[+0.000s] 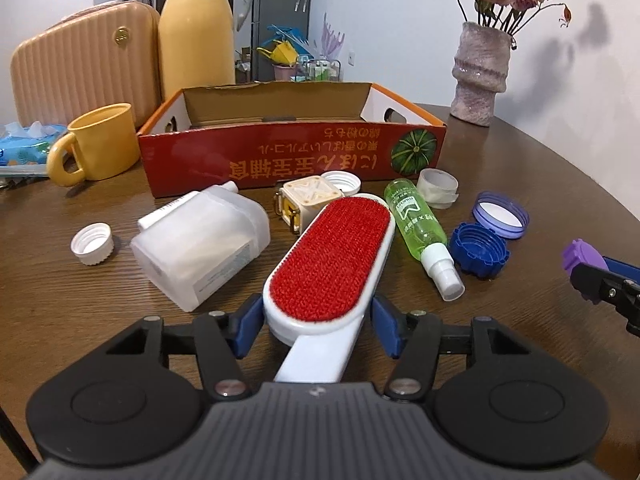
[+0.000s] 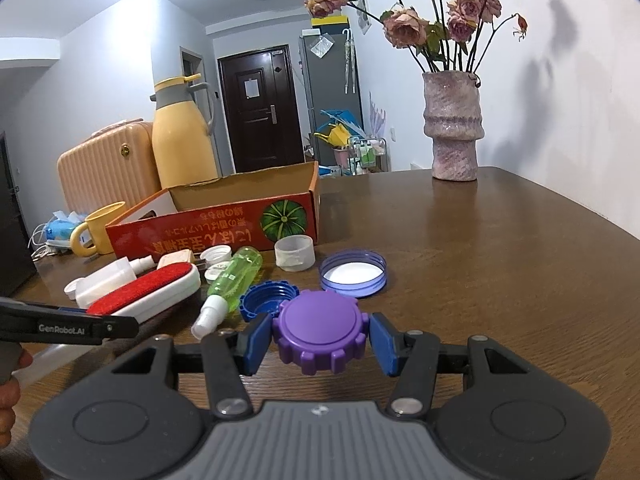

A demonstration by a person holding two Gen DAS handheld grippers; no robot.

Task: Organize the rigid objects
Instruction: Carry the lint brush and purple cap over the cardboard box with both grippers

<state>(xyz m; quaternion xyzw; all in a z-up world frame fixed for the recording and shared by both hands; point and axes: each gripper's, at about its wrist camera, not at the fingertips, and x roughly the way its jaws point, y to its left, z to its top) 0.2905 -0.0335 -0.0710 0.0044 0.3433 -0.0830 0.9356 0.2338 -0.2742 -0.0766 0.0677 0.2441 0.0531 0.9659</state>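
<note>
Two tongs over a cluttered table (image 1: pixel 520 184).
Left tongs (image 1: pixel 316 322) clamp a lint brush (image 1: pixel 332 256); right tongs (image 2: pixel 318 338) clamp a purple cap (image 2: pixel 320 330), box (image 2: pixel 224 224) beyond.

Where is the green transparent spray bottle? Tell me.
Green transparent spray bottle lies on its side on the wooden table, between the red-faced lint brush and dark blue ridged cap.

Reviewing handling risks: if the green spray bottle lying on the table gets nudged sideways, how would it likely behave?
The green spray bottle lies on its side and looks round, so it would probably roll. It looks like clear, smooth plastic, likely light and a little slippery. The dark blue cap close beside it might stop it.
</note>
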